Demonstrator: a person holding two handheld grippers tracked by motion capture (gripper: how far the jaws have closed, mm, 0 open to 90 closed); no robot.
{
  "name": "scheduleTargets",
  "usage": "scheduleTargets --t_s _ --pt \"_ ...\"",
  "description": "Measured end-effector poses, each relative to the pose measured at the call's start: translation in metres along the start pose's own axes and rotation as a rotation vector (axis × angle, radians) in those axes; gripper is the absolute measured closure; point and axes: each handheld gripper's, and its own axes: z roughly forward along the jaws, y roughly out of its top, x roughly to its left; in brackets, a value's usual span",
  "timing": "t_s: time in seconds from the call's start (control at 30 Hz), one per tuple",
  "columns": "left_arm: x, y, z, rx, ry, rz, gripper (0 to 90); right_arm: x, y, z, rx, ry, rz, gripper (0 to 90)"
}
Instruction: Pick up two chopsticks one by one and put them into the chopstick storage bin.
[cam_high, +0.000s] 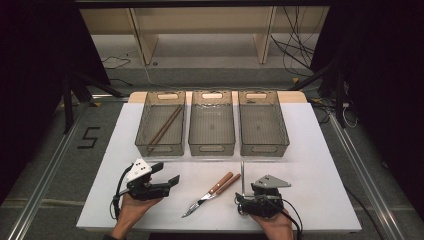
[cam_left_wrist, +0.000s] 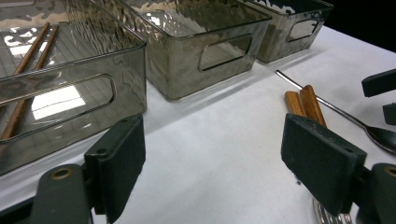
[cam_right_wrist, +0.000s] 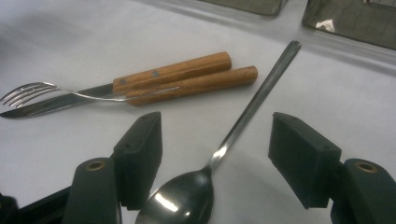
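Observation:
A metal spoon (cam_right_wrist: 252, 105) lies flat on the white table (cam_high: 310, 170), its bowl toward me. My right gripper (cam_right_wrist: 215, 158) stands open around the bowl end, both pads clear of it; in the high view this gripper (cam_high: 245, 197) sits at the front right by the spoon (cam_high: 242, 177). A fork (cam_right_wrist: 28, 88) and a knife (cam_right_wrist: 173, 72) with wooden handles lie side by side left of the spoon. My left gripper (cam_high: 166, 173) is at the front left, wide open, with nothing between its pads (cam_left_wrist: 119, 163).
Three grey see-through bins stand in a row at the back: the left bin (cam_high: 161, 150) holds two brown chopsticks (cam_high: 166, 125); the middle bin (cam_high: 212, 148) and the right bin (cam_high: 264, 148) look bare. Dark floor and cables surround the table.

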Motion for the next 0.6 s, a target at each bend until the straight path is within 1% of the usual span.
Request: scheduleTargets --t_s 0.03,0.1,0.17,0.37,0.53,0.6 --pt "-0.0008 -0.0004 -0.0001 0.005 0.003 0.011 21.8 0.0003 0.0002 0.0012 0.003 0.002 0.005 35.5" --pt "-0.0018 -0.0012 0.0001 0.011 0.001 0.015 21.6 0.001 0.0003 0.0025 0.01 0.007 0.01 35.6" --pt "-0.0023 -0.0022 0.0004 0.018 -0.001 0.019 21.6 0.0018 0.0002 0.0036 0.018 -0.002 0.006 35.9" --pt "-0.0031 -0.0041 -0.0001 0.025 -0.003 0.016 21.4 0.0021 0.0008 0.0047 0.032 -0.011 0.013 36.9" --pt "-0.0041 -0.0056 -0.0003 0.03 0.002 0.019 21.4 0.0051 0.0008 0.0083 0.052 -0.026 -0.002 39.1" --pt "-0.0042 -0.0059 -0.0009 0.025 0.002 0.016 21.4 0.0066 0.0009 0.0095 0.051 -0.043 -0.021 40.3"
